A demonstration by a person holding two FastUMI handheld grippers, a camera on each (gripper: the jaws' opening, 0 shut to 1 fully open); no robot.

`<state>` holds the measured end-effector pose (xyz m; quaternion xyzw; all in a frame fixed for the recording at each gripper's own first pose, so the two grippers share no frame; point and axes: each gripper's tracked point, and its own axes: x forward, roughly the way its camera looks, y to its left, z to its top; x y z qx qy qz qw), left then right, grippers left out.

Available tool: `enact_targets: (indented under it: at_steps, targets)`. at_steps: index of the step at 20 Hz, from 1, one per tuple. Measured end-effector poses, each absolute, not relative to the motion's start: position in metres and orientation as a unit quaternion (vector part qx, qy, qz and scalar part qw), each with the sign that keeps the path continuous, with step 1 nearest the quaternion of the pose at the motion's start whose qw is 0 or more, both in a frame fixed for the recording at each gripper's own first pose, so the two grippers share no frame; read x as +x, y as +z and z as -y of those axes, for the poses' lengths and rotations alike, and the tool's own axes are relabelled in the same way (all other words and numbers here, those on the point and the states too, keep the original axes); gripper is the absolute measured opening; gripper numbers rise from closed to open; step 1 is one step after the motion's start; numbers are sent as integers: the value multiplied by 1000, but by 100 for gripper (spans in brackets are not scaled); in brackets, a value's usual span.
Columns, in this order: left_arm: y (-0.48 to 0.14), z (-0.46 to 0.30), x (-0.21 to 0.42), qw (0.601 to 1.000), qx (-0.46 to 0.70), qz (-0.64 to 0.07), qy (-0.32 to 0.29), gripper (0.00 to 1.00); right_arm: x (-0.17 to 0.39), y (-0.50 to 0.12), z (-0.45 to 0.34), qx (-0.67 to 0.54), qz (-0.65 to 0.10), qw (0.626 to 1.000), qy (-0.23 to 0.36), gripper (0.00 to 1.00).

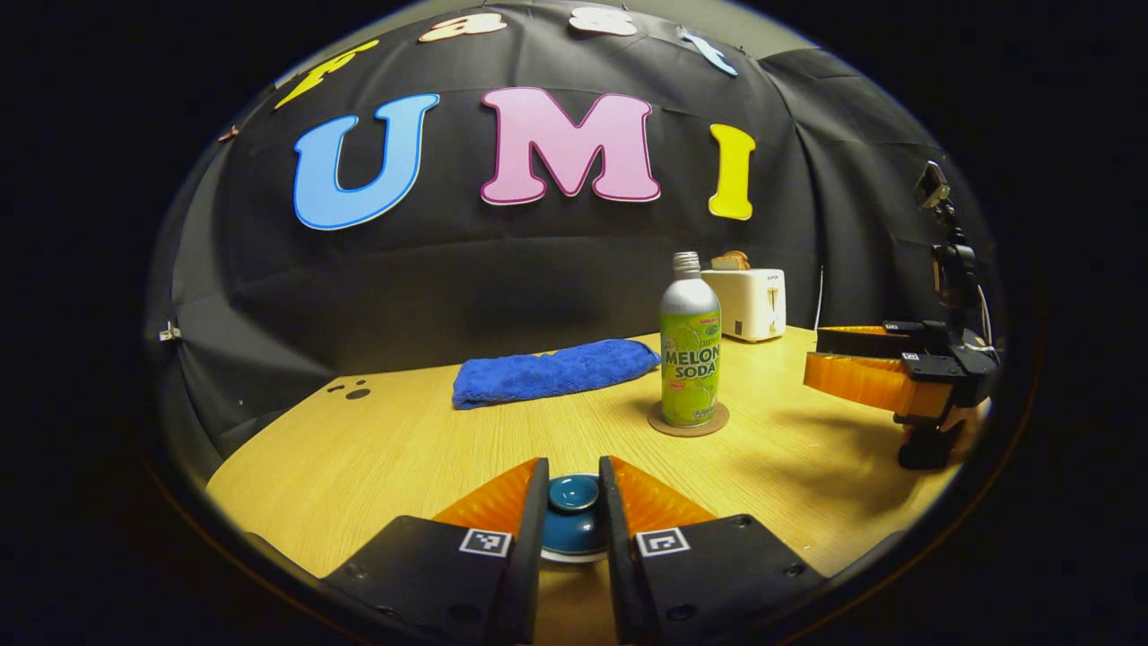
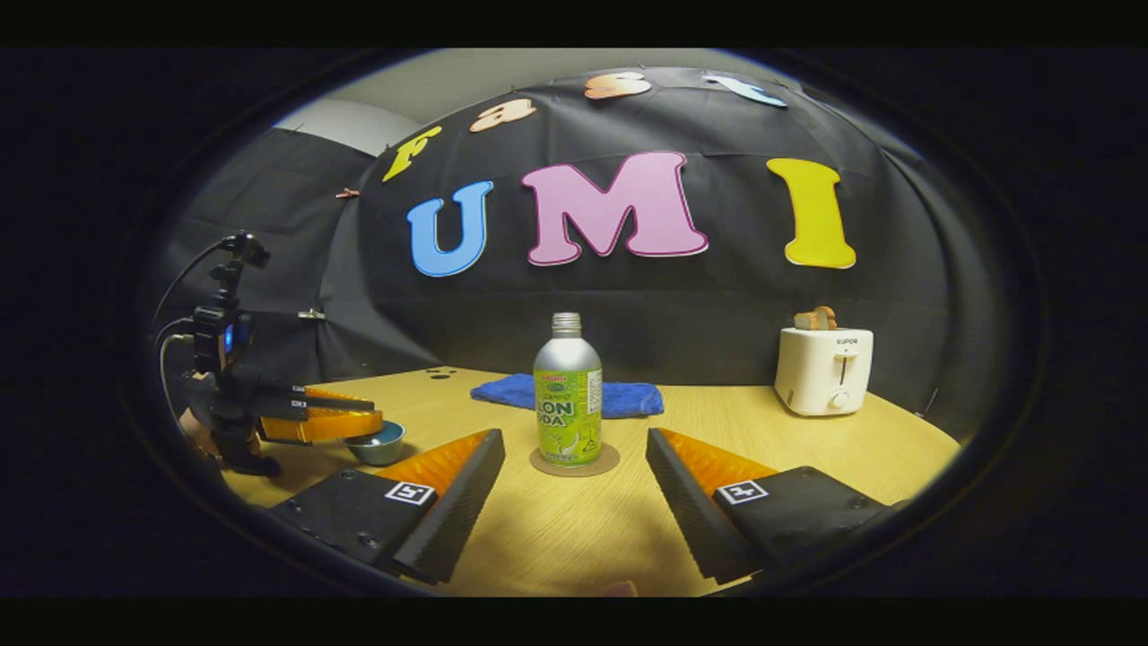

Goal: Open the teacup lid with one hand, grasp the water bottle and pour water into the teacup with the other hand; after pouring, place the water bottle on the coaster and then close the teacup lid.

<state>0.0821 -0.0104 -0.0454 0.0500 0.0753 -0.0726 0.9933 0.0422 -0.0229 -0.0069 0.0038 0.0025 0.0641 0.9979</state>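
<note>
Blue teacup lid (image 1: 573, 493) sits on its cup at the table's (image 1: 404, 449) near edge, left gripper (image 1: 574, 502) narrowed around the knob, contact unclear; silver-green water bottle (image 2: 568, 395) upright on the coaster (image 2: 574, 461), right gripper (image 2: 574, 489) wide open, holding nothing

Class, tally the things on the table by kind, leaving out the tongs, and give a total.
Teacup with lid: 1
Water bottle: 1
Coaster: 1
Blue towel: 1
Toaster: 1
Total: 5
</note>
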Motion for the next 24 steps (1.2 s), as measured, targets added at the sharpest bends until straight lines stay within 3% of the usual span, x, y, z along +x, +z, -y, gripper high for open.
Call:
enact_targets:
  at_steps: [3,7,10,12,19,22,24]
  targets:
    - [-45,8,82,994,47,-71,-65,43,42,-7,23,4,-3,998,64,98]
    - [-35,2,75,997,43,-41,-47,62,42,-7,23,3,-3,998,64,98]
    - [-29,-5,70,999,32,-16,-31,82,42,-7,23,4,-3,998,64,98]
    - [-25,-10,66,1000,7,-2,-18,88,42,-7,24,3,-3,998,61,98]
    - [-21,-4,61,1000,0,12,-7,89,41,-7,29,3,-2,999,47,98]
    - [-22,-11,61,1000,-2,13,12,98,41,-7,33,2,-2,999,32,98]
    - [-21,-9,61,1000,-2,13,12,98,40,-7,33,2,-2,1000,31,98]
